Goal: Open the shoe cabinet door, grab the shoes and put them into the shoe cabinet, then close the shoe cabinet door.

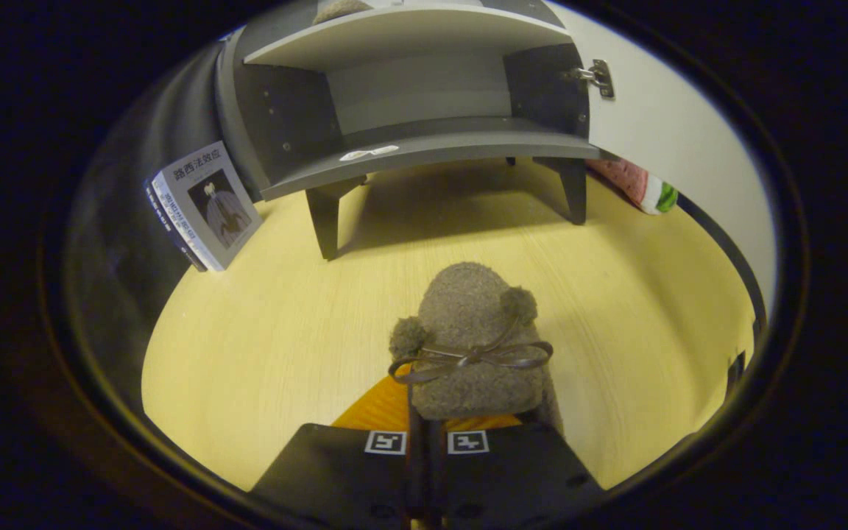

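Note:
A fuzzy grey-brown shoe (pixel 472 331) with two pompoms and a ribbon bow sits right at my fingertips, toe pointing toward the cabinet. My gripper (pixel 424 430) is shut on the shoe's heel edge, the two fingers (pixel 380 412) nearly together. Beyond the shoe stands the grey shoe cabinet (pixel 424 143) on short legs, its lower shelf bare. Its white door (pixel 659 125) is swung open to the right, with a metal hinge (pixel 597 77) showing. Something fuzzy (pixel 339 9) rests on the upper shelf.
A book (pixel 203 206) leans upright against the cabinet's left side. A soft red, white and green item (pixel 641 184) lies behind the open door at the right. The light wooden tabletop (pixel 262 324) stretches between the shoe and the cabinet.

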### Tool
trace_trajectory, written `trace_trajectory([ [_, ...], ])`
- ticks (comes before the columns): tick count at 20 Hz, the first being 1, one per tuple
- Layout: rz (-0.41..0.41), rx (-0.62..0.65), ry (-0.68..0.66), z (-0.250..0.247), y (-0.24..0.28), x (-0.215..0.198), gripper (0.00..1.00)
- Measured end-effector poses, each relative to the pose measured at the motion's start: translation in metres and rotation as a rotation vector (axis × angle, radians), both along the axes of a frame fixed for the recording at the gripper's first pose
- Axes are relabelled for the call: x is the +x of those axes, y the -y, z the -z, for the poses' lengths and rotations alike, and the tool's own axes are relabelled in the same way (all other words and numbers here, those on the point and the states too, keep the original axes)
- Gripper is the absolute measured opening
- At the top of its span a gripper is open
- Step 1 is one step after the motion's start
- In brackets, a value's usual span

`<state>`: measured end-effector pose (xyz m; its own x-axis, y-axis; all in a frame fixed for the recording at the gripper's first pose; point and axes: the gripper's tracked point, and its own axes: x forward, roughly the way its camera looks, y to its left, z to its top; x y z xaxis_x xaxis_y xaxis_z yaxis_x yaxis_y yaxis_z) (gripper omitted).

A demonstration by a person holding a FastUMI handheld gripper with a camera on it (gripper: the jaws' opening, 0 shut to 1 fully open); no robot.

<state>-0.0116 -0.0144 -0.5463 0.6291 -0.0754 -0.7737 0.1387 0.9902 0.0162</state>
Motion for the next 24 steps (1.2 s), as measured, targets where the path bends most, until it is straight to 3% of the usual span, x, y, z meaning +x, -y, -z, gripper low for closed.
trace_trajectory([
  [14,-0.031,-0.012,0.015,-0.027,0.004,-0.003,0.06],
  [20,-0.047,-0.007,0.103,-0.101,0.005,0.005,0.06],
  [24,-0.058,-0.007,0.196,-0.18,0.007,0.017,0.06],
])
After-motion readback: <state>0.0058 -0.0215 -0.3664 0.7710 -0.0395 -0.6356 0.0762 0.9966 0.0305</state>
